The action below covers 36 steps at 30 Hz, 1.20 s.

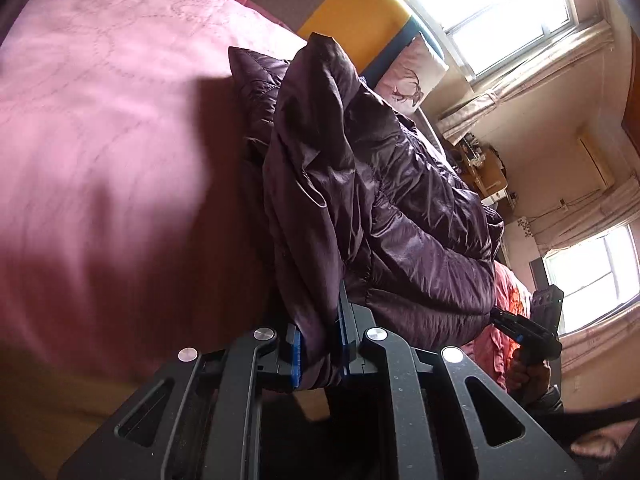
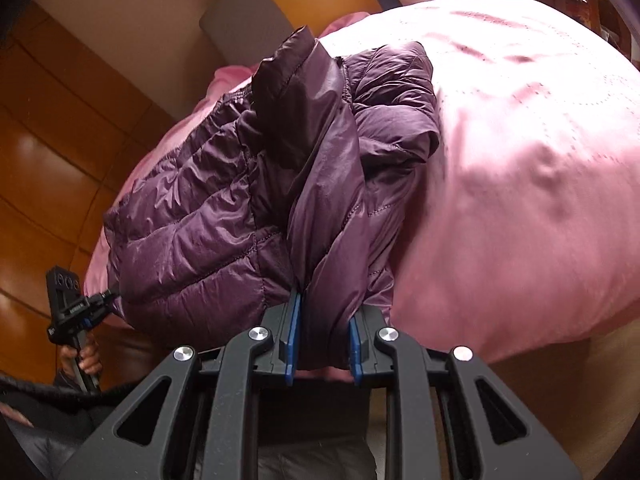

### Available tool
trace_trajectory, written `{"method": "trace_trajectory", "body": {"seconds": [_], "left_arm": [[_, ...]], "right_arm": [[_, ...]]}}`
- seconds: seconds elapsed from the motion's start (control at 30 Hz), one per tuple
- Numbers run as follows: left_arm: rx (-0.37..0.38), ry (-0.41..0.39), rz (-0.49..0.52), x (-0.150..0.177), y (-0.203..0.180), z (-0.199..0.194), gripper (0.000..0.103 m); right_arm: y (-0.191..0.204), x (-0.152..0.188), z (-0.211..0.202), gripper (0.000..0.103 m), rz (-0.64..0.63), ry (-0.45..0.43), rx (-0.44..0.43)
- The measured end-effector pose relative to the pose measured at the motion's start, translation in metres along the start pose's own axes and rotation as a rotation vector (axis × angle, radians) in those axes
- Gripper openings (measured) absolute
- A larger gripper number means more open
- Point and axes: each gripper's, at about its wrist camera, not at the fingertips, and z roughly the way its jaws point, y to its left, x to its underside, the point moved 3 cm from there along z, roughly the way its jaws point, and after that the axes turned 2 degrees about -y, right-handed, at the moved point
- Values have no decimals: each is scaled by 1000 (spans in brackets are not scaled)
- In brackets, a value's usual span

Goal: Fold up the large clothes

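Note:
A dark purple quilted puffer jacket (image 1: 384,208) is held up, bunched and folded over, above a bed with a pink cover (image 1: 104,128). My left gripper (image 1: 320,344) is shut on an edge of the jacket between its blue pads. My right gripper (image 2: 324,340) is shut on another edge of the same jacket (image 2: 224,216). The right gripper also shows in the left wrist view (image 1: 520,326) at the jacket's far corner, and the left gripper shows in the right wrist view (image 2: 108,296) at the jacket's left corner.
The pink bed cover (image 2: 520,168) fills the space under the jacket. A yellow and blue headboard (image 1: 360,12) and a pillow with a deer print (image 1: 412,76) lie at the bed's head. Bright windows (image 1: 488,4) and a wooden wardrobe (image 2: 52,128) stand around.

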Motion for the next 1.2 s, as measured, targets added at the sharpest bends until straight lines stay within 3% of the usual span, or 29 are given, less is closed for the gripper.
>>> {"method": "trace_trajectory", "body": {"seconds": [0.03, 0.07, 0.13, 0.17, 0.2, 0.23, 0.43, 0.47, 0.53, 0.57, 0.6, 0.63, 0.67, 0.7, 0.8, 0.97, 1.2], "left_arm": [[-10, -2, -4, 0, 0, -2, 15], [-22, -7, -9, 0, 1, -4, 19], [-53, -44, 6, -7, -2, -12, 49], [-58, -80, 17, -11, -5, -19, 74], [-61, -132, 34, -16, -9, -28, 79], [-63, -170, 60, -23, -13, -33, 79], [-105, -210, 108, -52, -12, -13, 79], [-111, -206, 107, -57, -12, -6, 78], [-110, -187, 113, -64, -12, 5, 66], [-112, -180, 121, -61, -10, 5, 53], [-116, -172, 140, -65, -14, 10, 35], [-131, -171, 162, -65, -17, 11, 27], [-157, -175, 190, -65, -22, 11, 11], [-176, -182, 225, -64, -24, 10, 7], [-205, -202, 260, -66, -26, 2, 3], [-207, -247, 292, -73, -38, -16, 2], [-209, -333, 266, -117, -48, -17, 2]], "right_arm": [[2, -1, -2, 19, -14, 2, 4], [5, -5, -2, 26, -33, -3, 15], [9, -23, -2, 43, -59, -41, 38], [14, -23, -8, 53, -68, -65, 39], [17, -31, -9, 60, -87, -96, 55], [21, -36, -10, 62, -106, -117, 75], [31, -83, 15, 66, -171, -206, 158], [33, -87, 20, 66, -178, -213, 162], [41, -100, 35, 65, -209, -219, 188], [43, -102, 41, 60, -224, -217, 195], [46, -106, 46, 51, -239, -209, 197], [48, -107, 48, 47, -252, -205, 199], [48, -106, 46, 34, -268, -202, 205], [50, -105, 46, 23, -281, -196, 211], [54, -100, 32, 15, -297, -209, 227], [67, -103, -3, 13, -302, -276, 206], [66, -145, -9, 12, -217, -341, 168]]}}
